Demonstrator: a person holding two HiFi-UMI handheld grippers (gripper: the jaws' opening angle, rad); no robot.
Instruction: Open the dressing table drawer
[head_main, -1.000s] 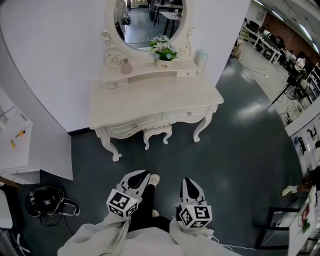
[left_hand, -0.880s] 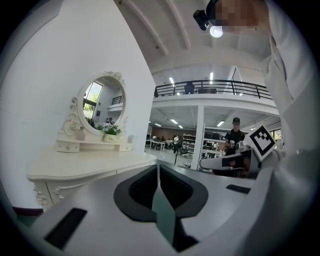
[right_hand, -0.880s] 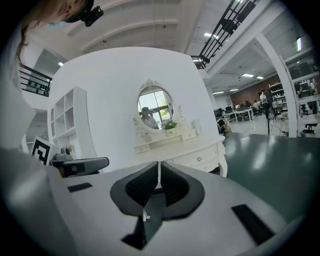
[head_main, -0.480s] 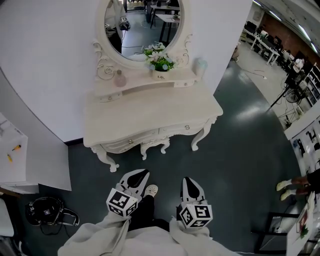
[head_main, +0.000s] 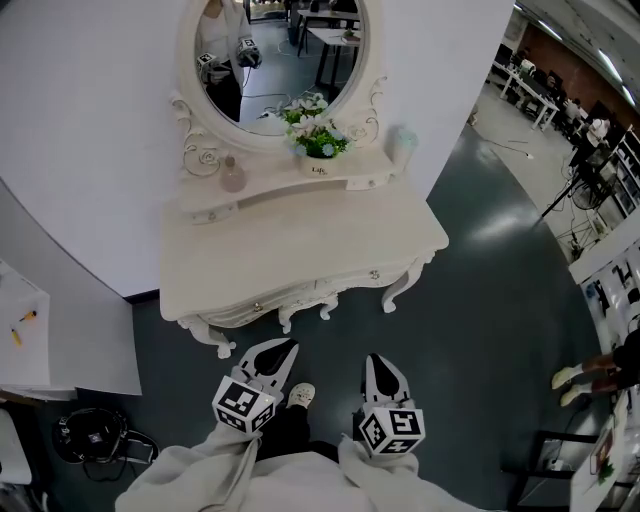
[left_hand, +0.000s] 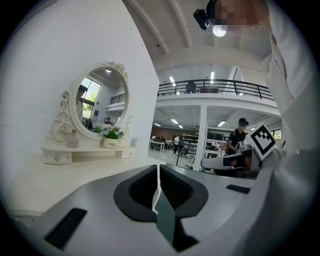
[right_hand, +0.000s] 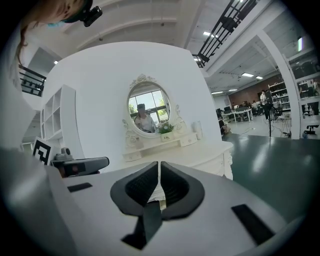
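Two grippers are hovering over the dark floor (head_main: 480, 330), just short of a white dressing table (head_main: 402, 284). The left gripper (head_main: 283, 346) and right gripper (head_main: 373, 360) are both showing fingers clenched together, empty. The drawers (head_main: 300, 293) under the tabletop (head_main: 300, 235) are seemingly sitting closed, apart from both grippers, though the steep angle is obscuring them.

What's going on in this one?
A person holds a gripper in each hand, facing a white dressing table. The left gripper and the right gripper both have their jaws together with nothing between them, and both are short of the table, touching nothing. The front drawers look shut, so the opening has not yet begun.
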